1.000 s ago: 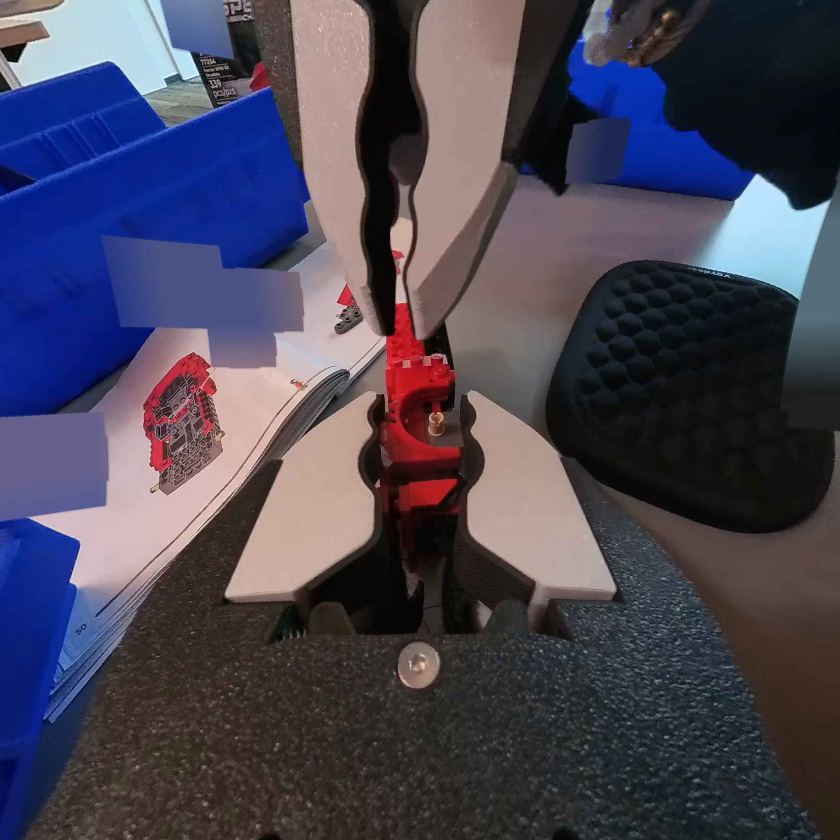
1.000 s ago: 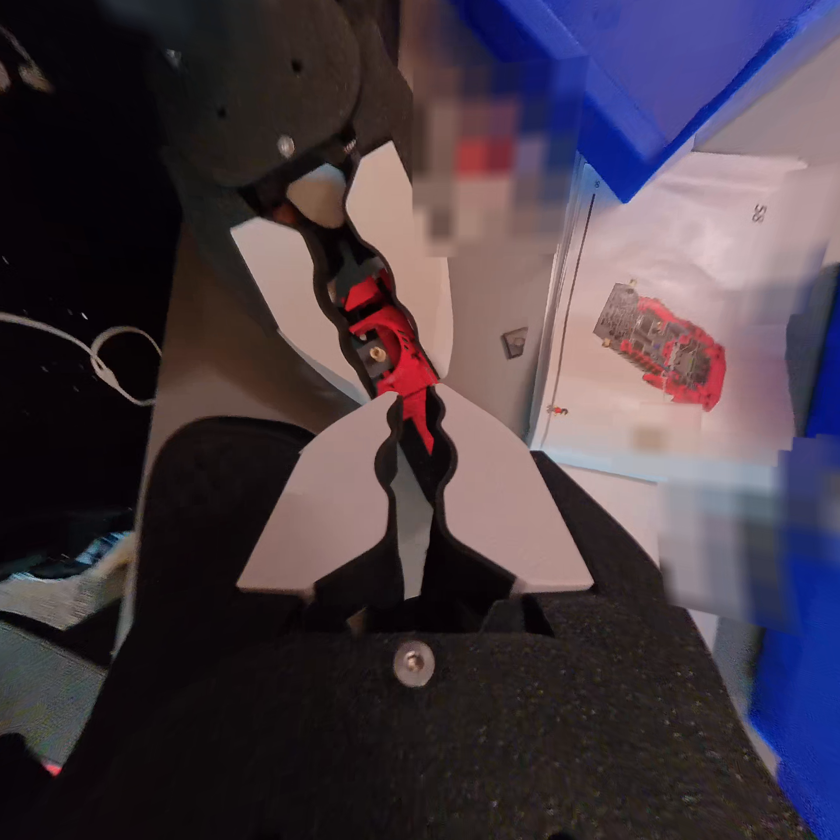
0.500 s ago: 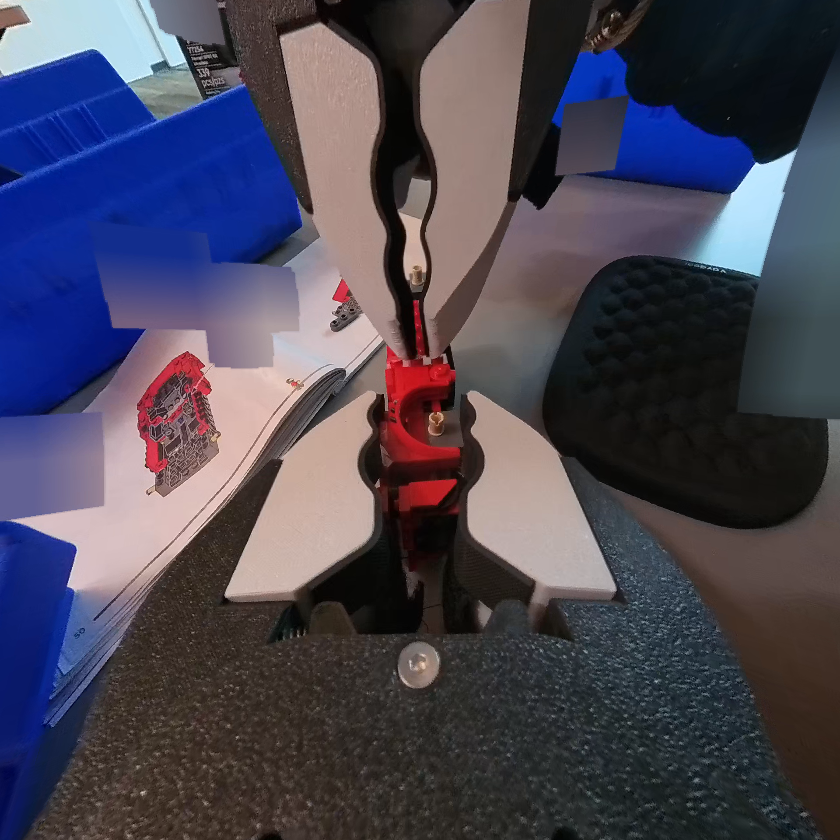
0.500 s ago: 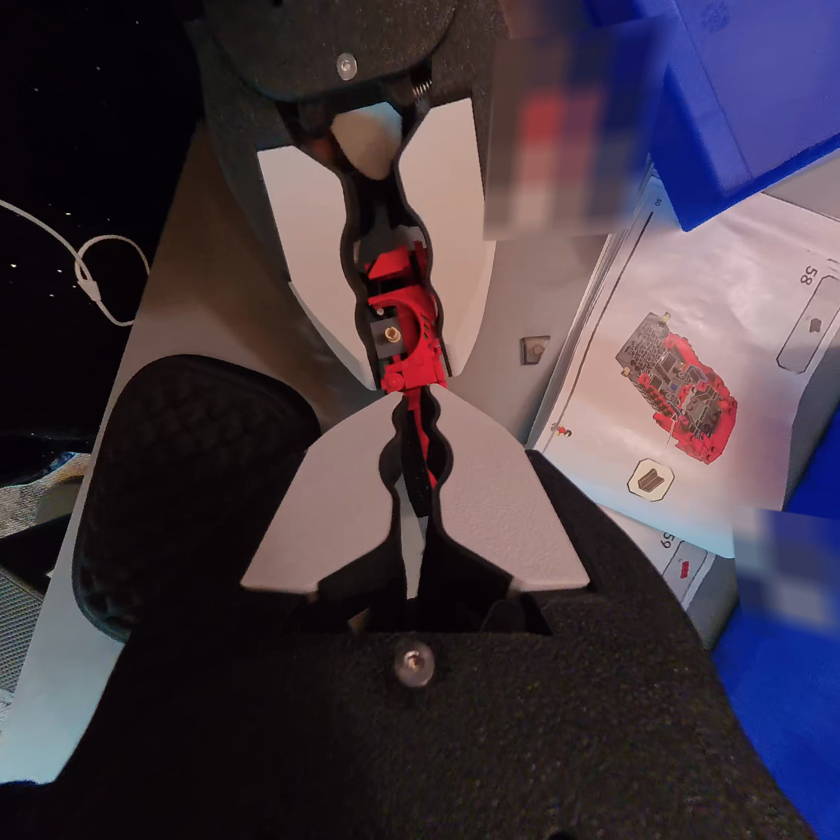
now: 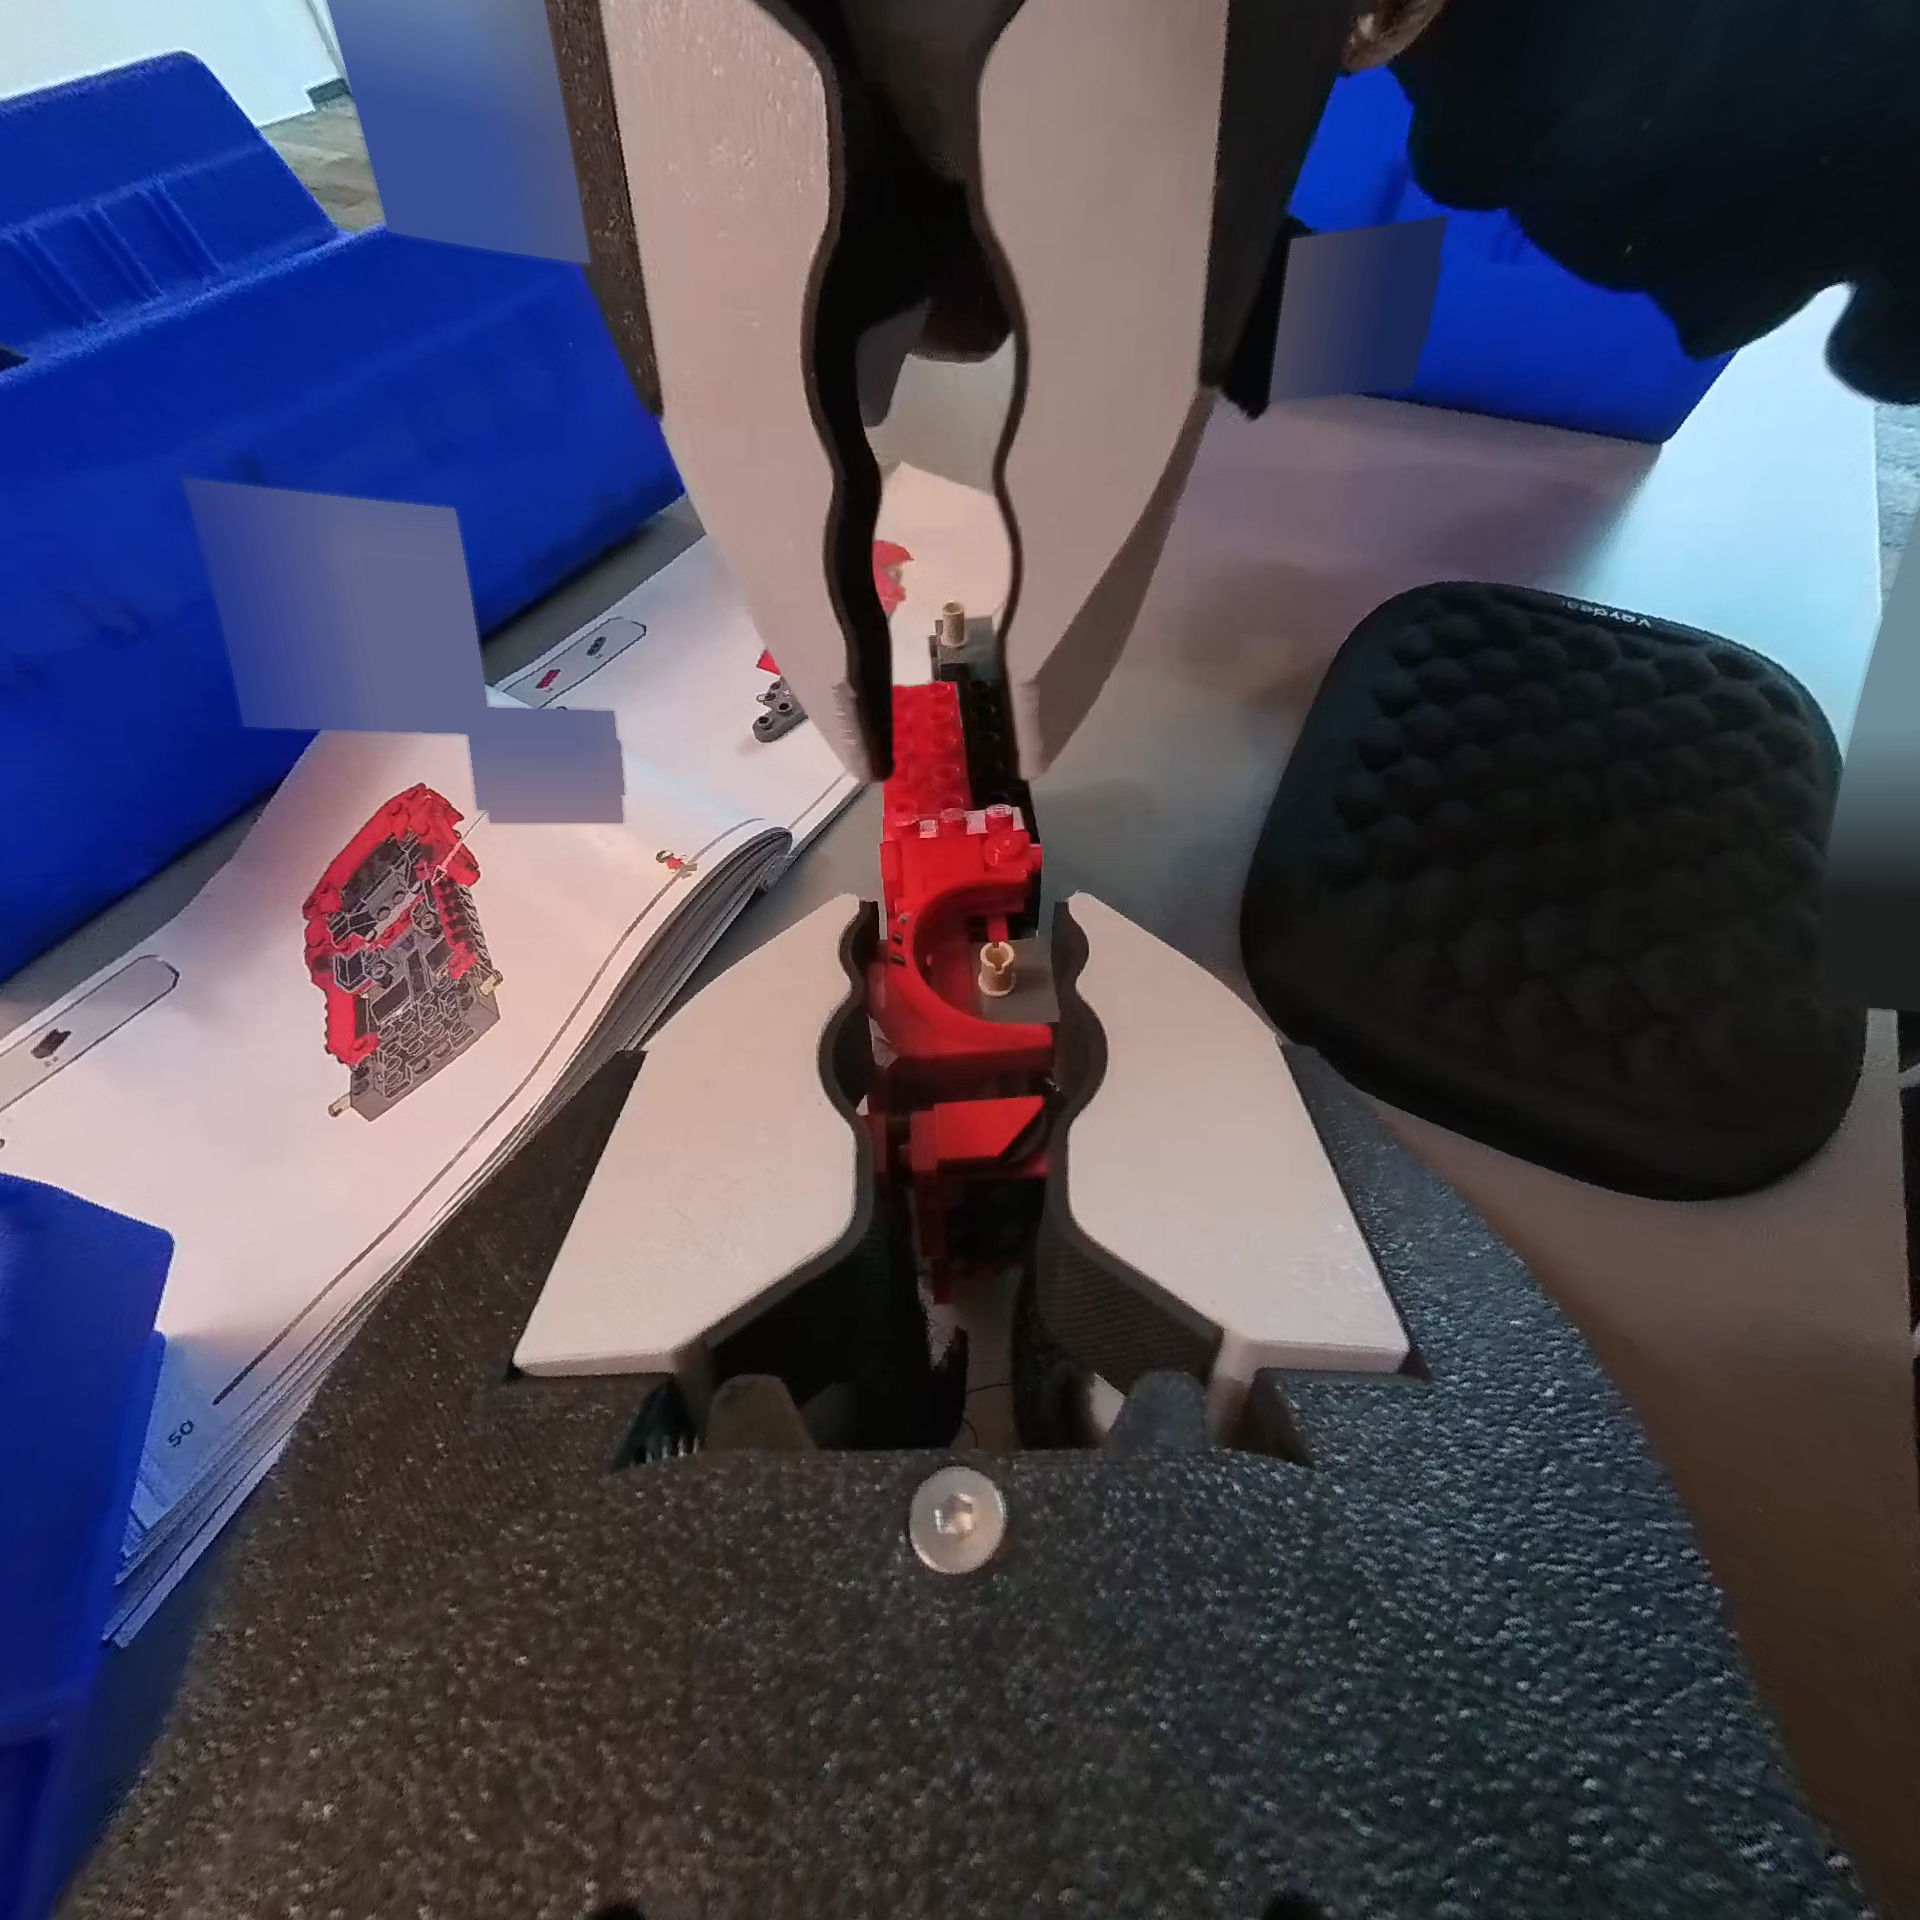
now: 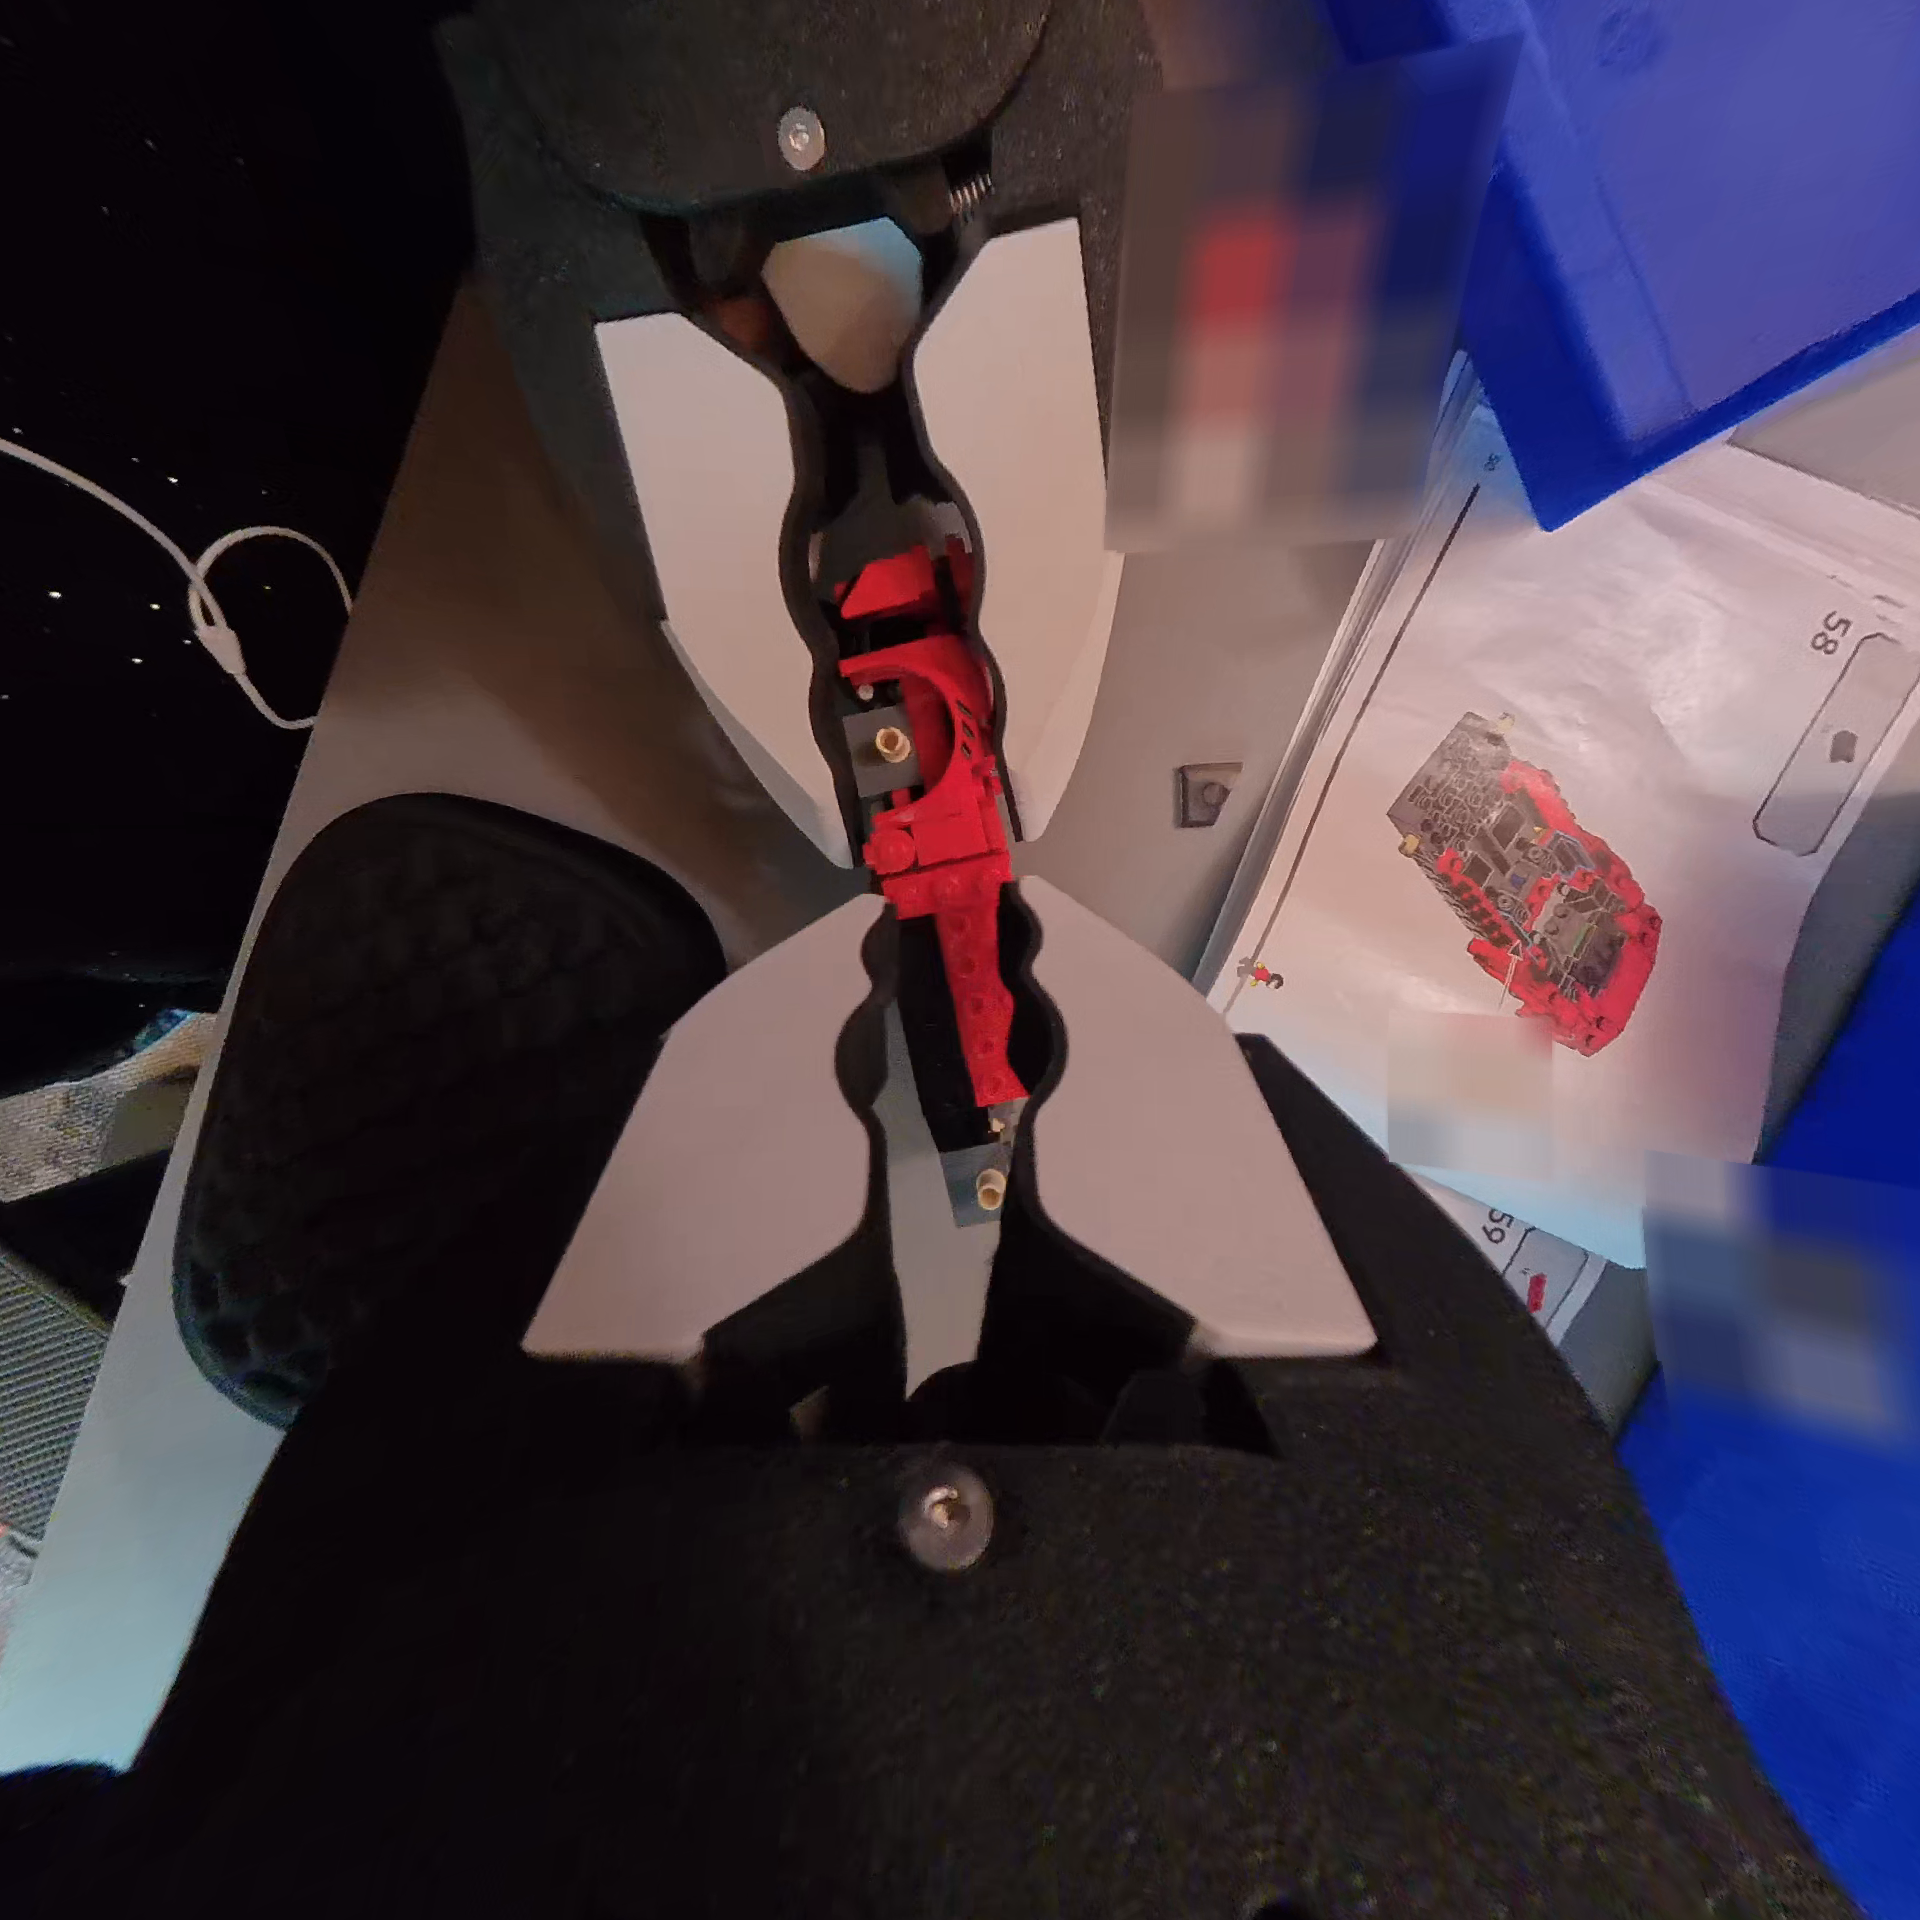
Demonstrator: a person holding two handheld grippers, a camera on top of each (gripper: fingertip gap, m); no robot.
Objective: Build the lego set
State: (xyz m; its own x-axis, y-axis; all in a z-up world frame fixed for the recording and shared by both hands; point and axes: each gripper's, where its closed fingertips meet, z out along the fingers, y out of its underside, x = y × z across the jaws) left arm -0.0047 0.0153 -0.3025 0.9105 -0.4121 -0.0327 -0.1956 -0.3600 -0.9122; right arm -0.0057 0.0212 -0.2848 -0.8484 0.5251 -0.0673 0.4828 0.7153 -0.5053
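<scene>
Both tongs [image 5: 961,914] [image 6: 951,914] astride red lego model [image 5: 961,935], lengthwise between them.

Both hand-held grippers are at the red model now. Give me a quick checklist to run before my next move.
1. Left hand-held gripper shut on the model: ok.
2. Right hand-held gripper straddling the model's other end: ok.
3. Right grip actually tight on the model: cannot tell.
4. Two tan pins present on the model: ok.
5. Booklet lying open beside the work: ok.
6. Loose grey piece in sight on the table next to the booklet: ok.
</scene>
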